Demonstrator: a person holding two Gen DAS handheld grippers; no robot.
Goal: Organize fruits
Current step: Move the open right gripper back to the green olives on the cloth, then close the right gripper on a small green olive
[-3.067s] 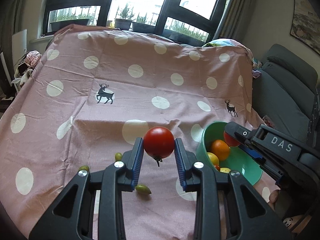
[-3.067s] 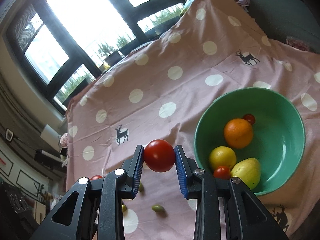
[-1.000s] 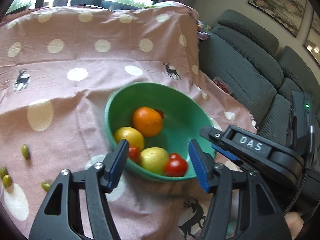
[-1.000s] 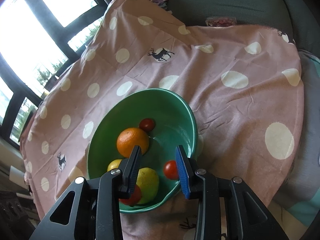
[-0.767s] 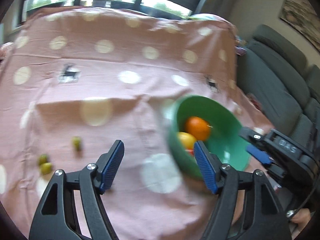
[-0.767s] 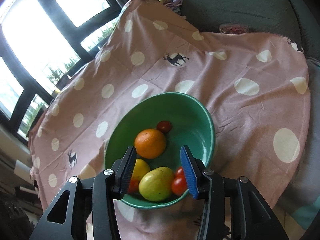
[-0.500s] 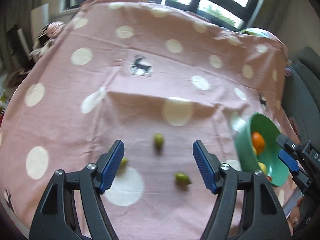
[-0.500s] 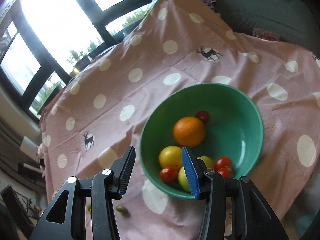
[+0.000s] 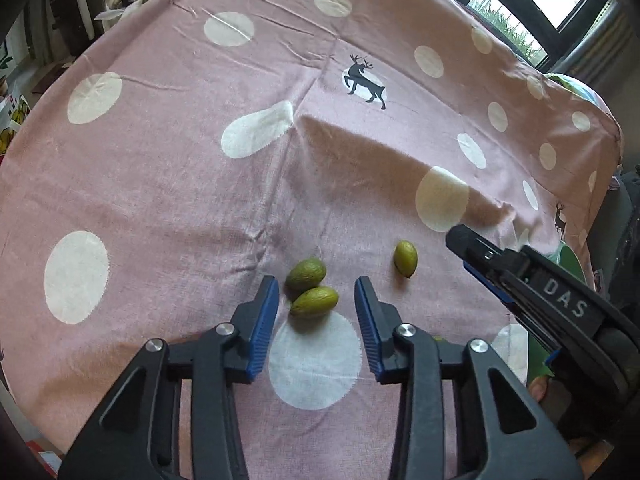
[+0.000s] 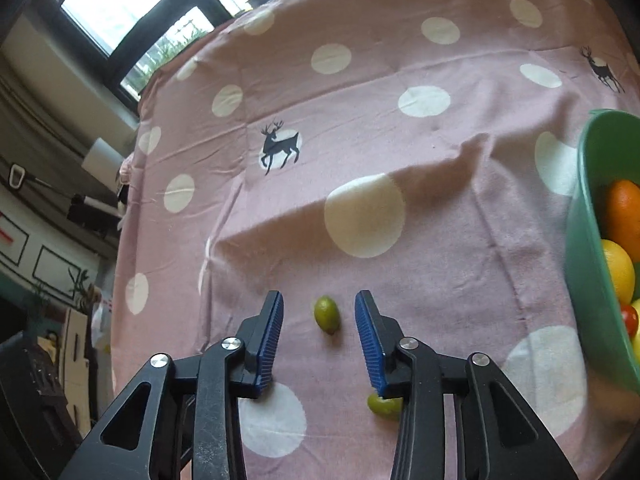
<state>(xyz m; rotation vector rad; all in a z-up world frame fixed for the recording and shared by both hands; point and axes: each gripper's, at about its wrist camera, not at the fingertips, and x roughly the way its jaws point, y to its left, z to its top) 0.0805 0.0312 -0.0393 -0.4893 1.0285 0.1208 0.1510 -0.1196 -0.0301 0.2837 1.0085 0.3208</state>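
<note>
Three small green fruits lie on the pink dotted cloth (image 9: 168,168). In the left wrist view two of them touch each other: one green fruit (image 9: 306,273) just beyond my left gripper (image 9: 317,292), the other green fruit (image 9: 315,301) between its blue pads. The jaws are closing and the pads are not on it. The third green fruit (image 9: 405,258) lies to the right. In the right wrist view that lone green fruit (image 10: 327,314) sits between the pads of my right gripper (image 10: 319,312), whose jaws are closing without touching it.
The green bowl (image 10: 588,240) stands at the right edge with an orange (image 10: 624,212), a lemon (image 10: 618,268) and a tomato (image 10: 629,318) in it. Another green fruit (image 10: 382,404) lies half hidden under my right finger. My right gripper (image 9: 466,248) shows beside the left one.
Both grippers have swung left from over the bowl and sunk toward the green fruits on the cloth. Their jaws now stand narrower. The tomatoes held earlier lie in the bowl.
</note>
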